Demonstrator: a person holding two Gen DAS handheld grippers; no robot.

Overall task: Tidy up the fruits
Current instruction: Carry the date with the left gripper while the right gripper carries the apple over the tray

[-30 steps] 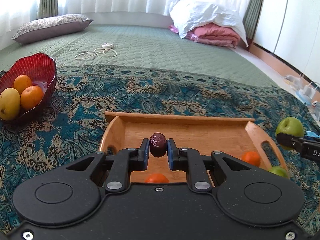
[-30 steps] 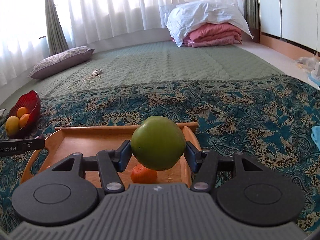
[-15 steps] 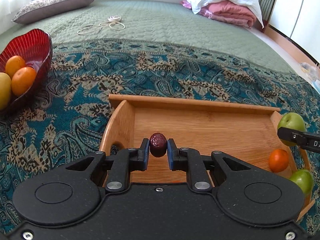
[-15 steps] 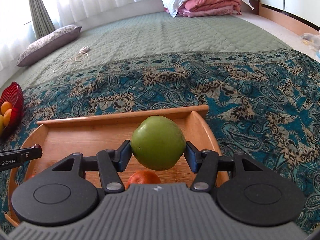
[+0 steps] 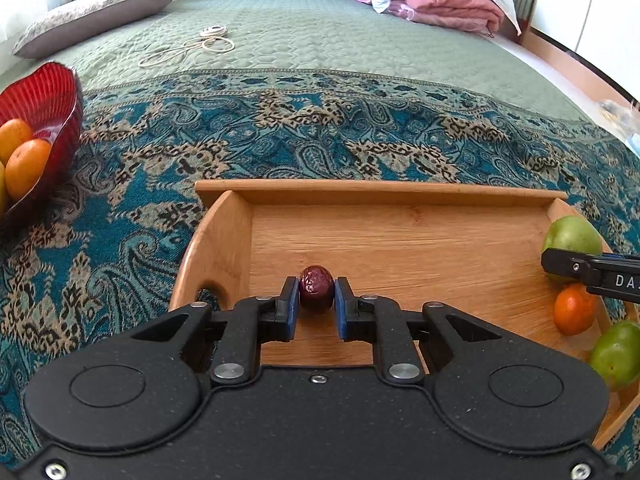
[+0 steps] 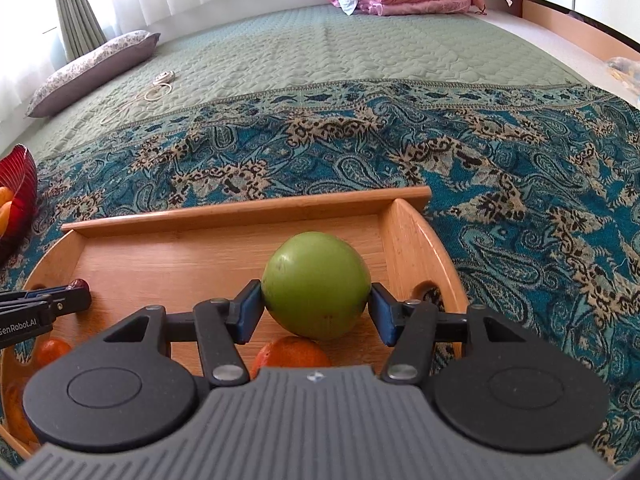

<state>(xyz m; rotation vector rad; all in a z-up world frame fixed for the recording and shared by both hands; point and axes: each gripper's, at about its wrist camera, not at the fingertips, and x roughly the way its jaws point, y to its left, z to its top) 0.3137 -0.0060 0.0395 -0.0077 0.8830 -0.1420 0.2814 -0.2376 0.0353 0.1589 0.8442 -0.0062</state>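
A small dark red fruit (image 5: 316,289), wrinkled like a date, sits pinched between the blue pads of the left gripper (image 5: 316,306), low over the left part of the wooden tray (image 5: 380,192). The right gripper (image 6: 315,307) clamps a green apple (image 6: 315,285) between its pads at the tray's right end, directly above an orange (image 6: 294,351).

The left wrist view shows what the right one hides: a second green fruit (image 5: 616,354) lying against the tray's right wall, just beside the orange (image 5: 574,309), with the held apple (image 5: 571,240) above them. The right wrist view, in turn, shows another orange (image 6: 52,350) near the tray's left wall, below the left gripper's fingertip (image 6: 68,300), which the left camera's own body covers.

The tray rests on a teal paisley throw (image 5: 280,136) laid over a green quilted bedspread (image 5: 320,36). A red glass bowl (image 5: 48,92) holding oranges stands well to the left. A white cord (image 5: 188,46), a pillow (image 5: 96,12) and folded pink bedding (image 5: 452,10) lie farther back.
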